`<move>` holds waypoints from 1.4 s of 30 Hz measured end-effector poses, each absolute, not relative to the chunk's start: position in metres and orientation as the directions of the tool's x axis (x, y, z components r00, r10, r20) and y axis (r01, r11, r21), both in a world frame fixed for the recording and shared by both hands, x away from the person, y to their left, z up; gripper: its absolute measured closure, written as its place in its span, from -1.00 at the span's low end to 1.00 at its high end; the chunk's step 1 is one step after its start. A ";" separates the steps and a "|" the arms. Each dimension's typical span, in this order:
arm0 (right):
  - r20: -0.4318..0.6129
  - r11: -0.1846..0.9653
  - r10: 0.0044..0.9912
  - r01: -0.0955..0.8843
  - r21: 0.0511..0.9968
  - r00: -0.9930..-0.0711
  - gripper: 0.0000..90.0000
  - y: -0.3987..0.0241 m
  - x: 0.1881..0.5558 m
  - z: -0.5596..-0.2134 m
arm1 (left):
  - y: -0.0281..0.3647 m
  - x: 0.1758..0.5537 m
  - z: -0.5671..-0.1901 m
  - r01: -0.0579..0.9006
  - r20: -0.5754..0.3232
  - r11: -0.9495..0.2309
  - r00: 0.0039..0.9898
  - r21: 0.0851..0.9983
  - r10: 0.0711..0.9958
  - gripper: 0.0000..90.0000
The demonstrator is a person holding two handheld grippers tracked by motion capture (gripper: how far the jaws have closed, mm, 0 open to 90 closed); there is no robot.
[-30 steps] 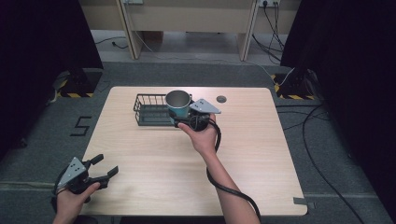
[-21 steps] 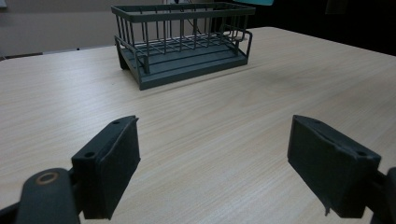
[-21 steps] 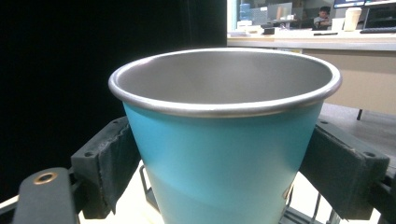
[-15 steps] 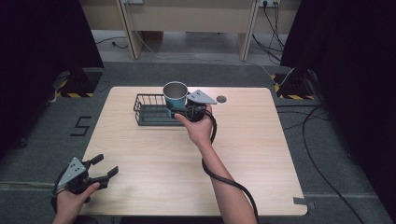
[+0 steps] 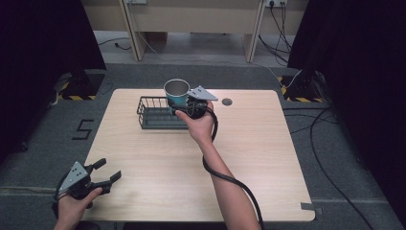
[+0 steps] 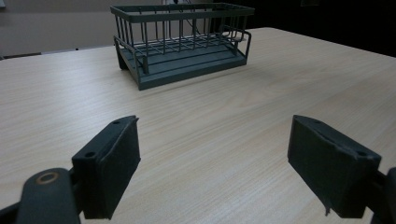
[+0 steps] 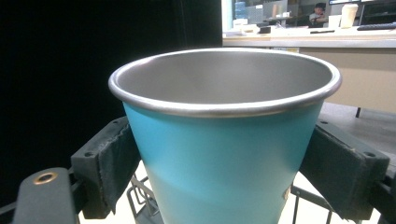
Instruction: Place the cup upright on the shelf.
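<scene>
Carried leftward since a second ago to hang upright over the wire basket's (image 5: 158, 114) right end: teal cup (image 5: 177, 92), right claw (image 5: 184, 106) clamped on its wall. Looks light, rigid, slick; best gripped mid-wall. Nearer than the basket on the counter (image 5: 268, 158), left claw (image 5: 106, 173) gaping, empty.

Cup (image 7: 219, 154) base cut off; basket (image 7: 140, 200) mostly hidden.

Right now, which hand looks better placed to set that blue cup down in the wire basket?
The right. The right gripper grips the cup above the basket, while the left gripper sits open near the table's near edge.
</scene>
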State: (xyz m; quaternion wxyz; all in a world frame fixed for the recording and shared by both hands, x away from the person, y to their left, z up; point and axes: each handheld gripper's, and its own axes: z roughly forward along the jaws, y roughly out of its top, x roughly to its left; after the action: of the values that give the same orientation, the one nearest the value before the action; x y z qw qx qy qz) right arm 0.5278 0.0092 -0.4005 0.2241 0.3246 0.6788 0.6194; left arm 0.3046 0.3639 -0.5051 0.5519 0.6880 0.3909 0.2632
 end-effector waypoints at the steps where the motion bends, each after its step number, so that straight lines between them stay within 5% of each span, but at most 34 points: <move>1: 0.094 0.026 0.719 0.162 0.987 -0.688 -0.64 0.011 0.530 -0.400 | 0.364 0.305 -0.505 0.247 -0.069 -0.086 0.556 0.965 0.828 -0.64; 42: 0.090 0.095 0.781 0.260 0.961 -0.617 -0.64 0.047 0.577 -0.422 | 0.364 0.304 -0.505 0.247 -0.074 -0.081 0.561 0.966 0.825 -0.64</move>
State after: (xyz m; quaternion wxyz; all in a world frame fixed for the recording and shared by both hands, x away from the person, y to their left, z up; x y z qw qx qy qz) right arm 0.5775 0.0473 -0.4223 0.2321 0.3707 0.7026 0.5613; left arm 0.3042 0.3640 -0.5051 0.5548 0.6873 0.3897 0.2604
